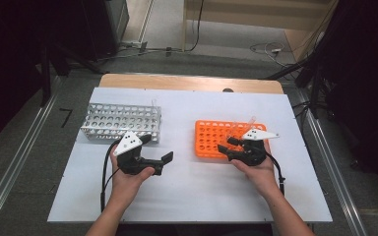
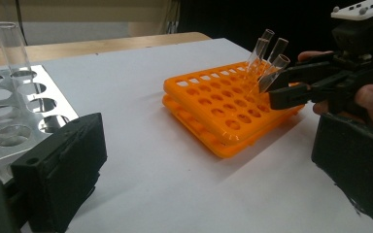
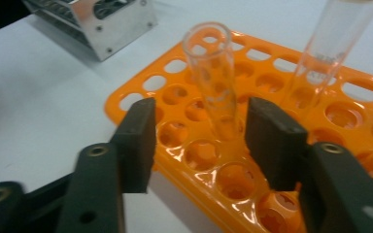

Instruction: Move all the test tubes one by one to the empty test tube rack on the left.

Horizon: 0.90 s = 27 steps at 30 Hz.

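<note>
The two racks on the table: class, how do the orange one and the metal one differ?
The orange rack is plastic and low; the metal rack is silver and taller. The orange rack holds three glass tubes, leaning; the metal rack holds one upright tube. Both have grids of round holes.

Between the black, matt plastic tongs (image 3: 199, 141): a clear, smooth glass tube (image 3: 213, 77). Under them: a shiny orange plastic rack (image 3: 272, 160). Far off to their left: a dull silver metal rack (image 3: 102, 19) on smooth white table top (image 3: 39, 97).
</note>
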{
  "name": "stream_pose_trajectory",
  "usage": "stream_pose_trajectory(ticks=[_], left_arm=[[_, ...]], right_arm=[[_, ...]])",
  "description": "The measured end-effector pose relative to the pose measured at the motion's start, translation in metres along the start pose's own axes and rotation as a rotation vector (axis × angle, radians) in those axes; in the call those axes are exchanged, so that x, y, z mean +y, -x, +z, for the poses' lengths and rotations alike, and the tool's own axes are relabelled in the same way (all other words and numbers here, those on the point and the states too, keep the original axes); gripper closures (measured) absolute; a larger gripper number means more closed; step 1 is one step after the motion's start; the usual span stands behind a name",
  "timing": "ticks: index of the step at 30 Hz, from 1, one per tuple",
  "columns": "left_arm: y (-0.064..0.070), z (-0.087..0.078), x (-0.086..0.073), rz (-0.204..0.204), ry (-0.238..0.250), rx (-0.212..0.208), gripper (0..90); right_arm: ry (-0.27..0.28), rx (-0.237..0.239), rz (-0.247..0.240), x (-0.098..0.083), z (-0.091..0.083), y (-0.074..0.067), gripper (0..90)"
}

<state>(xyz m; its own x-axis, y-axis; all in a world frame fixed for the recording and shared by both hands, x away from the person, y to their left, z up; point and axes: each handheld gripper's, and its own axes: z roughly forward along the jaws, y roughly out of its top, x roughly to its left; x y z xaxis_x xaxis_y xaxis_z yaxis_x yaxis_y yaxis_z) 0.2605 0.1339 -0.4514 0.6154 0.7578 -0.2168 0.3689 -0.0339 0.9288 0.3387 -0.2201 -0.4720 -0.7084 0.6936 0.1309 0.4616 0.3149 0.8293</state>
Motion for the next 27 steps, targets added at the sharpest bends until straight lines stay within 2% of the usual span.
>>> stream_pose_trajectory(ticks=[1, 9, 15, 20, 24, 27], left_arm=[[0.0, 0.001, 0.0, -0.001, 0.0, -0.004, 0.0], [0.002, 0.008, -0.002, 0.002, -0.014, -0.018, 0.0], [0.005, 0.011, -0.002, 0.005, -0.016, -0.024, 0.0], [0.007, 0.013, -0.002, 0.01, -0.019, -0.03, 0.0], [0.009, 0.014, -0.003, 0.011, -0.022, -0.034, 0.0], [0.011, 0.013, -0.002, 0.017, -0.023, -0.037, 0.0]], right_arm=[[-0.013, -0.013, 0.0, -0.001, 0.003, 0.0, 51.8], [0.013, -0.062, -0.015, -0.001, 0.008, -0.001, 67.4], [0.029, -0.109, -0.033, -0.001, 0.013, -0.006, 68.7], [0.051, -0.146, -0.037, -0.003, 0.015, -0.008, 73.5], [0.062, -0.143, -0.015, -0.004, 0.013, -0.006, 73.8], [0.089, -0.133, -0.017, -0.002, 0.008, -0.005, 73.8]])
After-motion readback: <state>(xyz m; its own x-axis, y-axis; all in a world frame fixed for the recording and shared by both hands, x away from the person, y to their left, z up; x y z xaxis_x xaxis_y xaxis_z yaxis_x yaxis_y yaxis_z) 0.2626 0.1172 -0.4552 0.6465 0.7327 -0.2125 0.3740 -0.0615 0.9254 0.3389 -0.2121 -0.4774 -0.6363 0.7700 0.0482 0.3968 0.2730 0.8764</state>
